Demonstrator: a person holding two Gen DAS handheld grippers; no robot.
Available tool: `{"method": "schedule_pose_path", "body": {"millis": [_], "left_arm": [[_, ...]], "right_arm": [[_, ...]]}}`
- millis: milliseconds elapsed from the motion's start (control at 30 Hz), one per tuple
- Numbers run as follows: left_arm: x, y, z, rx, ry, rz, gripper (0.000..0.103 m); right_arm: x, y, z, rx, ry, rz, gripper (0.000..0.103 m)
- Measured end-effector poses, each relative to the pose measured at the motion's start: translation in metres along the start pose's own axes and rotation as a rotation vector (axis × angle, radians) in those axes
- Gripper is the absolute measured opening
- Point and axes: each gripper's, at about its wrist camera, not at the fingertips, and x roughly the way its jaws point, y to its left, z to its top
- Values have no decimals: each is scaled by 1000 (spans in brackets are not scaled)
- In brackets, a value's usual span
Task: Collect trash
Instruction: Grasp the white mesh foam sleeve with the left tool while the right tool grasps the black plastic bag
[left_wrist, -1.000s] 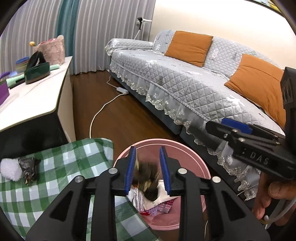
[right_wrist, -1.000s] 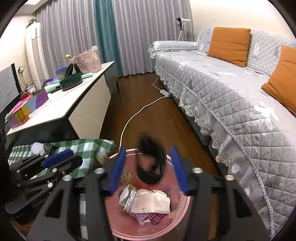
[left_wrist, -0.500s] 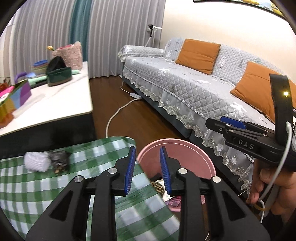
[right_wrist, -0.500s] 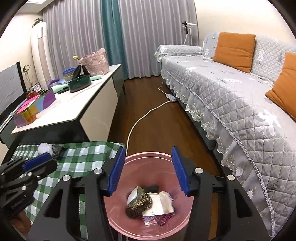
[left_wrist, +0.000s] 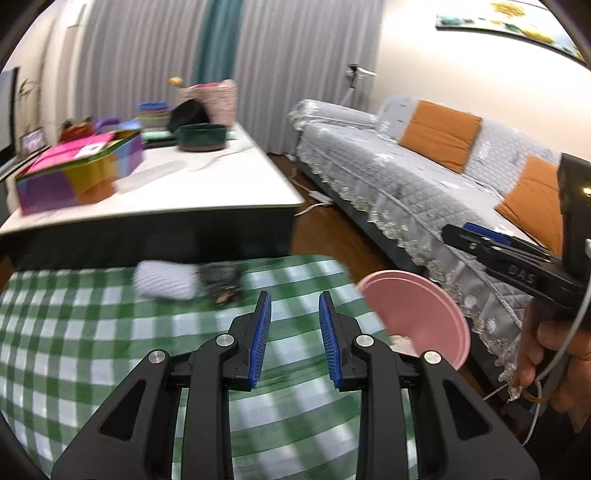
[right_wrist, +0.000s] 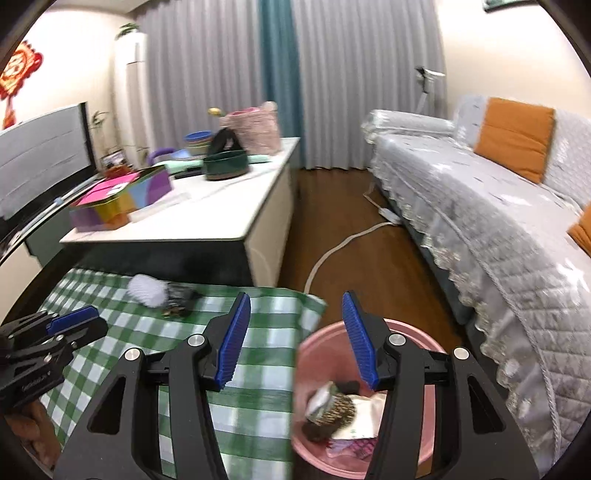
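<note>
A pink bin (right_wrist: 413, 458) stands on the floor at the right edge of a green checked cloth (right_wrist: 258, 413). It holds several wrappers and a dark scrap (right_wrist: 332, 410). The bin also shows in the left wrist view (left_wrist: 417, 314). A white crumpled wad (left_wrist: 164, 282) and a dark wrapper (left_wrist: 223, 282) lie together at the cloth's far edge; they show in the right wrist view as well, the wad (right_wrist: 147, 290) and the wrapper (right_wrist: 179, 301). My left gripper (left_wrist: 294, 332) is open and empty above the cloth. My right gripper (right_wrist: 297, 339) is open and empty over the bin's left rim.
A white low table (left_wrist: 207, 184) behind the cloth carries a coloured box (left_wrist: 81, 170), a dark green bowl (left_wrist: 201, 136) and a pink basket (left_wrist: 208, 98). A grey sofa (right_wrist: 498, 221) with orange cushions lines the right. A white cable (right_wrist: 343, 243) runs on the wooden floor.
A dark scrap dropped from the right gripper into the bin, and the left gripper's scrap went in as well. Both views have swung left from the bin toward the cloth; both grippers stay open.
</note>
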Motion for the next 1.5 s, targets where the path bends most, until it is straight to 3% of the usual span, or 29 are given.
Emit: {"method": "schedule_pose_path", "body": {"millis": [300, 467, 600, 1100, 1200, 1300, 1367, 1500], "left_arm": [[3, 68, -13, -64, 0, 108, 24], [13, 97, -16, -89, 4, 145, 14], [23, 114, -17, -96, 8, 167, 12], [83, 161, 1, -170, 31, 130, 12], [97, 163, 6, -179, 40, 124, 12], [110, 165, 10, -189, 56, 122, 22], [116, 167, 12, -198, 67, 127, 47], [133, 170, 13, -219, 110, 123, 49]], "right_arm": [[43, 51, -1, 3, 32, 139, 49], [69, 79, -4, -22, 57, 190, 49], [94, 95, -6, -20, 84, 207, 49], [189, 109, -13, 90, 223, 236, 49], [202, 111, -15, 100, 250, 244, 44], [212, 113, -19, 109, 281, 256, 38], [217, 114, -22, 107, 301, 262, 36], [218, 114, -23, 116, 307, 276, 34]]}}
